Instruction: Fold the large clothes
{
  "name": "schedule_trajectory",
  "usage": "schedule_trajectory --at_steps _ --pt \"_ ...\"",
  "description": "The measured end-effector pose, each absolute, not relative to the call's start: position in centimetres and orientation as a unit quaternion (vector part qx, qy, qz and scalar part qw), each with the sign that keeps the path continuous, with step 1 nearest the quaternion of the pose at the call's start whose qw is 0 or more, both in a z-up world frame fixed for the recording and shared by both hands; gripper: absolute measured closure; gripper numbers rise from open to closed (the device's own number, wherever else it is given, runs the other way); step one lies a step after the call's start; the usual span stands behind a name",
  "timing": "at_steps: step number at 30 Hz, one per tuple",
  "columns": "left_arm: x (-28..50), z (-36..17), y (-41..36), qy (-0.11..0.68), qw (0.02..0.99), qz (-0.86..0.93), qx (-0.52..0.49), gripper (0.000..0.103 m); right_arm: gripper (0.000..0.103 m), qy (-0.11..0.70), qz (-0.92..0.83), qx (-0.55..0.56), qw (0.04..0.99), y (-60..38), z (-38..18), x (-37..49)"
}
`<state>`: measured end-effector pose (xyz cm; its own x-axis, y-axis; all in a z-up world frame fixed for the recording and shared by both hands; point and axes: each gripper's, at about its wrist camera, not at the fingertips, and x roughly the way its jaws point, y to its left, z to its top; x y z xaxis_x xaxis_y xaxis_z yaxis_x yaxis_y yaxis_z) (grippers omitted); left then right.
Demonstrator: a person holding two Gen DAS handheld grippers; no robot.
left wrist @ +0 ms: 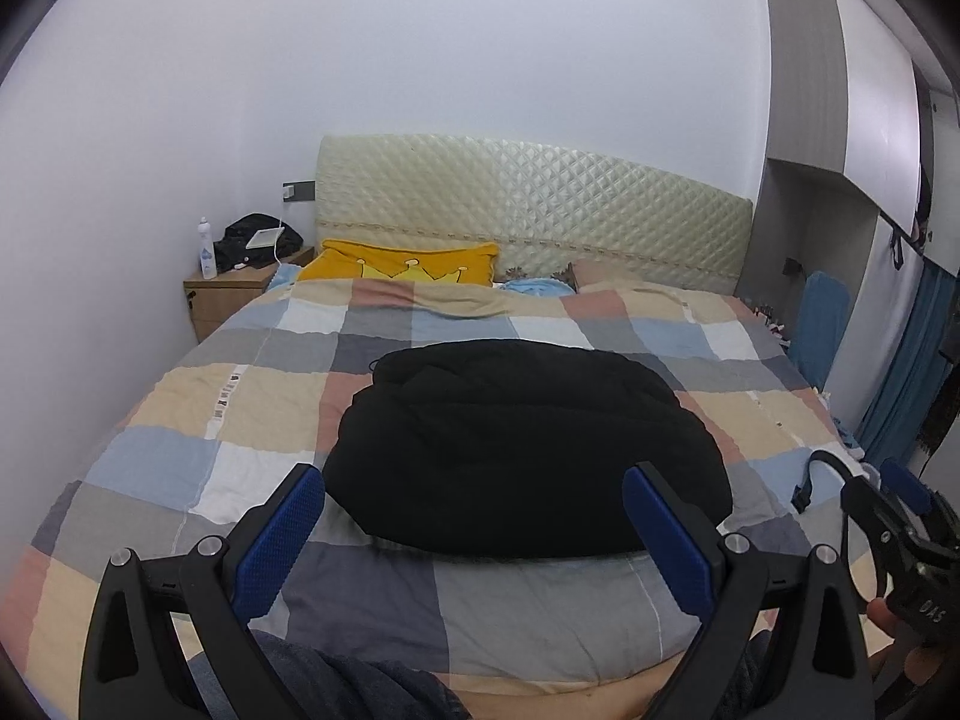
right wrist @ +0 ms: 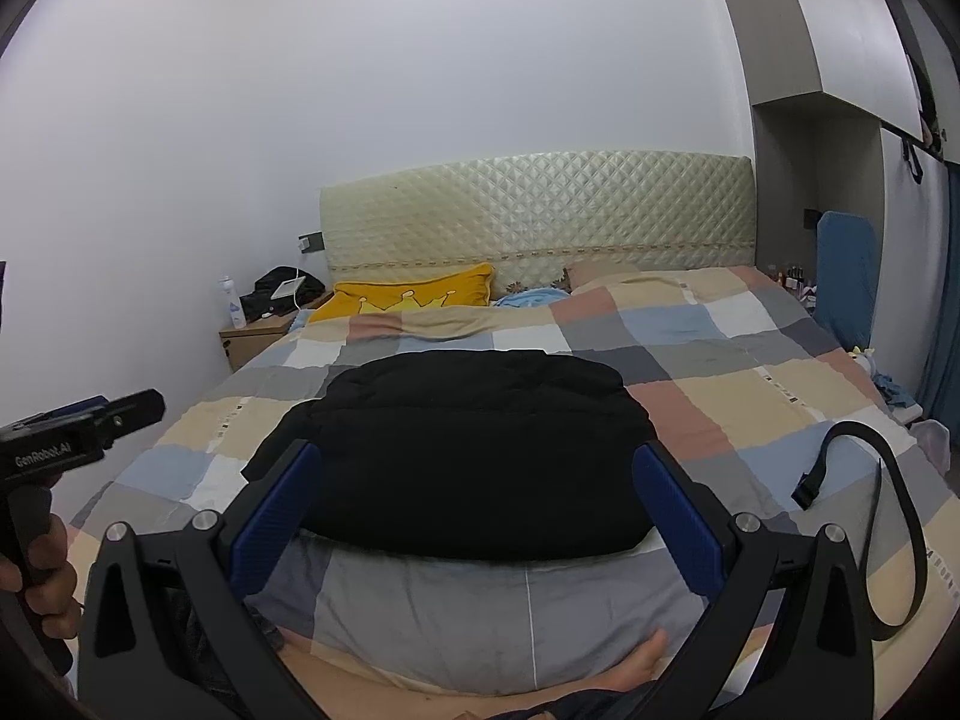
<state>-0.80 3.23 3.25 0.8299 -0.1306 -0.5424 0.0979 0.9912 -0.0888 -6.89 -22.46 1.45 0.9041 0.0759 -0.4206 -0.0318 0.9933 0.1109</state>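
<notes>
A large black garment (left wrist: 522, 450) (right wrist: 474, 450) lies folded in a thick rounded bundle on the checked bedspread (left wrist: 252, 384) (right wrist: 720, 372), near the foot of the bed. My left gripper (left wrist: 474, 510) is open, held above the bed's near edge, its blue pads either side of the bundle's near end and empty. My right gripper (right wrist: 474, 501) is open too, in front of the same bundle with nothing between its fingers. Each gripper shows at the edge of the other's view, held by a hand.
A black strap with a buckle (right wrist: 870, 492) (left wrist: 810, 474) lies on the bed to the right. Yellow pillow (left wrist: 402, 267) and quilted headboard (left wrist: 540, 210) sit at the far end. A wooden nightstand (left wrist: 222, 294) with a bottle stands left; blue cloth (right wrist: 846, 276) hangs right.
</notes>
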Motion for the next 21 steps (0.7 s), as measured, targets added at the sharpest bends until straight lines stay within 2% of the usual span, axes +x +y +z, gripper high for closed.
schedule_trajectory --at_steps 21 --pt "-1.27 3.2 2.32 0.287 0.955 -0.076 -0.022 0.002 0.0 0.218 0.018 0.043 0.975 -21.88 0.95 -7.28"
